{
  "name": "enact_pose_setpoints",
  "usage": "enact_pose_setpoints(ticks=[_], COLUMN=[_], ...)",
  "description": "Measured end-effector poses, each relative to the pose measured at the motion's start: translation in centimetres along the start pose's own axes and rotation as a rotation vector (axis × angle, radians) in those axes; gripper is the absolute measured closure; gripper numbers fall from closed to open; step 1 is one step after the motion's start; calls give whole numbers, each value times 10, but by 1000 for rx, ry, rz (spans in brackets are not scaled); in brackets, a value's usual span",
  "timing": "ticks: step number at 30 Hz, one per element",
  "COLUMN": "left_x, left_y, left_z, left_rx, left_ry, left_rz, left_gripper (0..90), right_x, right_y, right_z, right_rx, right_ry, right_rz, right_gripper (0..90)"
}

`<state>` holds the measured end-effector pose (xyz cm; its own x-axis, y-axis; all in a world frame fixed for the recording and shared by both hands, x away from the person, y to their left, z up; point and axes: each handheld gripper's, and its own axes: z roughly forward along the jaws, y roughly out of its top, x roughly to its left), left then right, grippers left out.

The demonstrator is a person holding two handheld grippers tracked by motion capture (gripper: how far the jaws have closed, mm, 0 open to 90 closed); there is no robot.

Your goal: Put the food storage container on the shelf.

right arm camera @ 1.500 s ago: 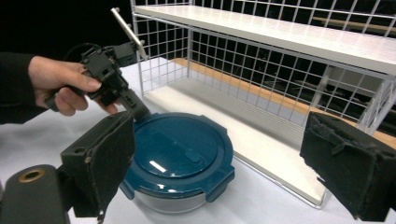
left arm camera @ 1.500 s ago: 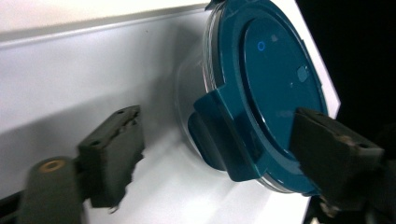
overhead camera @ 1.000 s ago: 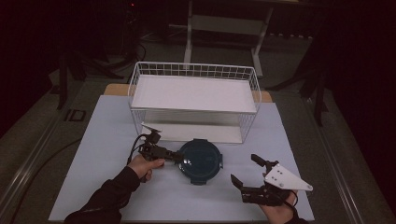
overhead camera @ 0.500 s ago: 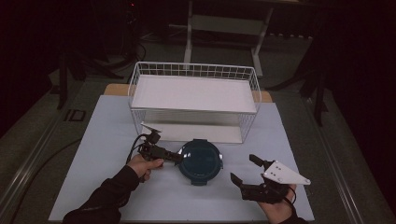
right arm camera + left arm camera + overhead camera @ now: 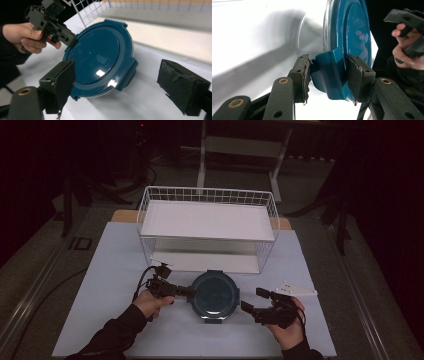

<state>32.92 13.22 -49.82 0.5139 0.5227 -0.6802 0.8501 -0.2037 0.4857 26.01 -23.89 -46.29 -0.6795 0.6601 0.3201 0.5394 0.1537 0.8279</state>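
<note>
A round container with a dark teal lid (image 5: 215, 295) sits on the pale table (image 5: 110, 265), just in front of the white wire basket (image 5: 207, 227) that stands toward the far edge; the lid is on, and the clear wall of the container shows beneath it in the left gripper view. The left gripper (image 5: 184, 291) comes in from the container's left side, held in the person's left hand (image 5: 150, 302) — its jaws have just been closing, and they now straddle one of the lid's locking tabs (image 5: 329, 72); the pad on one side looks pressed against the tab, the other pad sits right at its other face, so I take it as a grip on that tab, though a sliver of gap there I cannot rule out. The right gripper (image 5: 252, 301) lies on the container's right side, near it but not touching; its jaws have also just been closing a little, yet they stand wide apart with nothing between the pads — in the right gripper view the teal lid lies beyond them, with a tab (image 5: 127, 72) on its near rim facing the gap. The right hand (image 5: 287, 330) holds that gripper low over the table, the grey three-cornered plate (image 5: 297, 290) on top of it; a dark sleeve (image 5: 107, 337) runs back from the left hand to the near edge.
</note>
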Motion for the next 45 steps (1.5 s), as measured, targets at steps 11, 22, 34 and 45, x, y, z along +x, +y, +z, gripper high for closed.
enact_pose_setpoints(ticks=[11, 22, 34, 45], left_x=[-7, -13, -11, -12], left_y=[-7, -11, -19, -24], left_z=[-2, -3, -1, -1], left_rx=[-20, -30, -62, -91], left_ry=[7, 4, -19, -11], left_rz=[66, 107, 91, 54], left_gripper=[561, 569, 559, 560], right_x=[-28, -36, -38, -37], right_y=[-5, -13, -17, -18], right_z=[31, 42, 42, 43], right_rx=[117, 175, 192, 176], right_ry=[104, 187, 242, 239], right_rz=[199, 279, 329, 396], right_gripper=[245, 473, 556, 564])
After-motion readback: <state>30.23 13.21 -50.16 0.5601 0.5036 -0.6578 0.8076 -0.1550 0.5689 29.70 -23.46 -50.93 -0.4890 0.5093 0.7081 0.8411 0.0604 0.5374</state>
